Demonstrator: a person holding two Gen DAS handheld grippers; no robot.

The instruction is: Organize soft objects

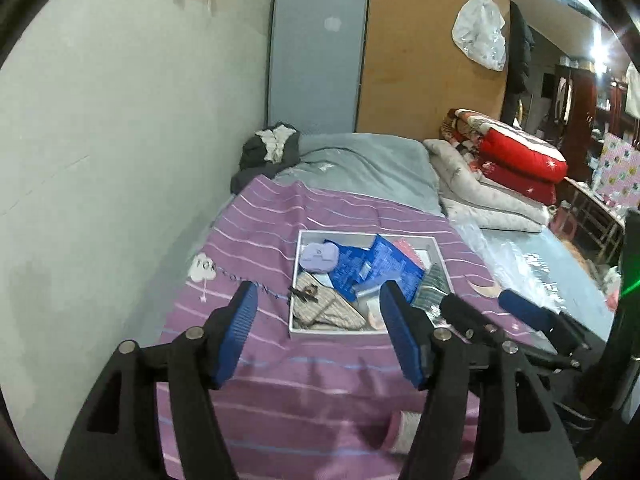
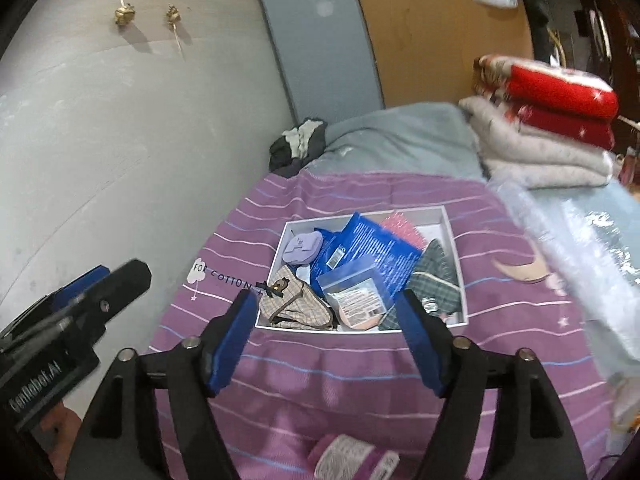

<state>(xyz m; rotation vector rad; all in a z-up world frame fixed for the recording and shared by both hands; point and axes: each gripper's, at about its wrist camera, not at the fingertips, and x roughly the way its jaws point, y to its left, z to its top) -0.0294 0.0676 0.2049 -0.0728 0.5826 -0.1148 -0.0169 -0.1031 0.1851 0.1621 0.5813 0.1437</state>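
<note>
Starting with the left wrist view: the left hand-held gripper (image 1: 318,334) is seen released, its two blue pads spread wide with nothing between them, hovering over the purple striped bedspread (image 1: 256,224) just short of the one white box (image 1: 297,276). One box only is counted on the bed, and it's pretty stuffed: one lilac case (image 1: 319,258) at the far left corner, two blue packets (image 1: 376,266) overlapping in the middle, one pink patterned packet (image 1: 410,249) behind them, one beige plaid pouch (image 1: 328,310) at the near left, and one green plaid cloth (image 1: 434,284) along the right wall. One rolled pink sock (image 1: 402,432) is spotted on the bedspread near the bottom edge, well apart from the box. The right hand-held gripper (image 1: 480,308) is glimpsed at the right.

Right wrist view: the right hand-held gripper (image 2: 326,344) is also released, pads wide apart and empty, lined up with the box's (image 2: 456,264) near edge. One clear zip bag (image 2: 356,292) is seen lying on top of the blue packets (image 2: 372,246). The plaid pouch (image 2: 292,300) has one little bear charm. The sock roll (image 2: 352,456) is seen below the fingers. Two folded quilts, one red (image 2: 560,96) on one grey (image 2: 540,152), are stacked at the far right.
</note>
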